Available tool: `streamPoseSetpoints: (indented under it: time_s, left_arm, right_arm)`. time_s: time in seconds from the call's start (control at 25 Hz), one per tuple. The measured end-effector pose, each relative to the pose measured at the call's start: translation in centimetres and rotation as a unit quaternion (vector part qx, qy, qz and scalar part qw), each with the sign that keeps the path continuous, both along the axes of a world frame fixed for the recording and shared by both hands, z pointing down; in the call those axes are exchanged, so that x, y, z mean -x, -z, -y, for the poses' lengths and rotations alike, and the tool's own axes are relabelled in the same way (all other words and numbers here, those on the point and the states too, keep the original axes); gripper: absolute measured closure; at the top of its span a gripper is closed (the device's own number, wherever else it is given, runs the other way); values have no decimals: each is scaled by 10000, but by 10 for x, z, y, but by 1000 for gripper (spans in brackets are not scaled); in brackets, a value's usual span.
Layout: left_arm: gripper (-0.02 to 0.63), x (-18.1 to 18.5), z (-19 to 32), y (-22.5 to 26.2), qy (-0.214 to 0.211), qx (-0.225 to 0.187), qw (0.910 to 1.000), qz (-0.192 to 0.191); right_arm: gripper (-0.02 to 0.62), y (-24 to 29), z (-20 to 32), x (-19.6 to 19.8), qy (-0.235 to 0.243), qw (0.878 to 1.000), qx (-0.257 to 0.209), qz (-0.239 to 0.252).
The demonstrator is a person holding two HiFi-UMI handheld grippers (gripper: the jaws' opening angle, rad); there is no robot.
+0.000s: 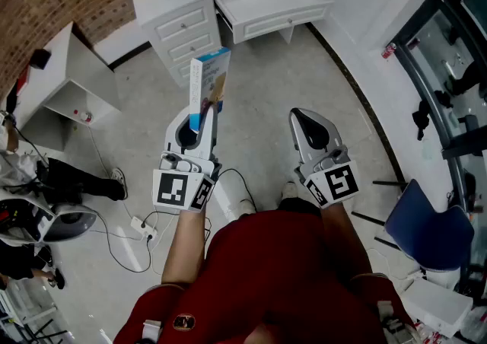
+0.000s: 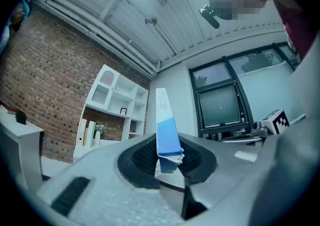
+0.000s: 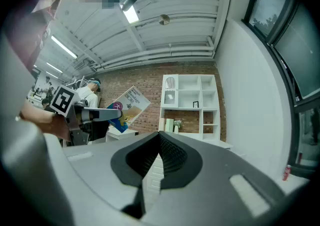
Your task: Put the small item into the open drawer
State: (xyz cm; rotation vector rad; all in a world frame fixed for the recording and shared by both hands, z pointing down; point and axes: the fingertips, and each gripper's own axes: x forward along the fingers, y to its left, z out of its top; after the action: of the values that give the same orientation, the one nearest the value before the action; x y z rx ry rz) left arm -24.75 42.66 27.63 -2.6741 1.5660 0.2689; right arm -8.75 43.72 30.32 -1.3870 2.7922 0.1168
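Observation:
The small item is a flat blue-and-white carton [image 1: 209,84]. My left gripper [image 1: 204,118] is shut on its lower end and holds it upright, level with my chest. In the left gripper view the carton [image 2: 165,130] shows edge-on, pinched between the dark pads [image 2: 145,157]. My right gripper [image 1: 308,125] is beside it to the right, shut with nothing in it; its pads [image 3: 167,155] meet. From the right gripper view the carton [image 3: 127,106] shows its printed face. The open drawer [image 1: 270,7] juts from the white desk, well ahead of both grippers.
A white drawer unit [image 1: 183,30] stands left of the open drawer. A white side table [image 1: 76,76] is at the left, a blue chair [image 1: 426,236] at the right. A power strip and cables [image 1: 141,224] lie on the floor. A seated person [image 1: 46,175] is at far left.

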Motion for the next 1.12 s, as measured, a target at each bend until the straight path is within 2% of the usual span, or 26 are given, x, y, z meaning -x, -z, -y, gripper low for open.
streamPoseSetpoints:
  time_s: [0.8, 0.96, 1.12]
  left_arm:
    - [543, 3, 11, -16, -114, 30, 9999, -123]
    - [543, -1, 31, -23, -72, 22, 9999, -95]
    - [543, -13, 78, -22, 39, 85, 9999, 73]
  right_arm:
    - [584, -18, 3, -7, -234, 9996, 143, 92]
    - [583, -28, 25, -11, -188, 9997, 123, 127]
    - [583, -32, 81, -26, -97, 9995, 138, 260]
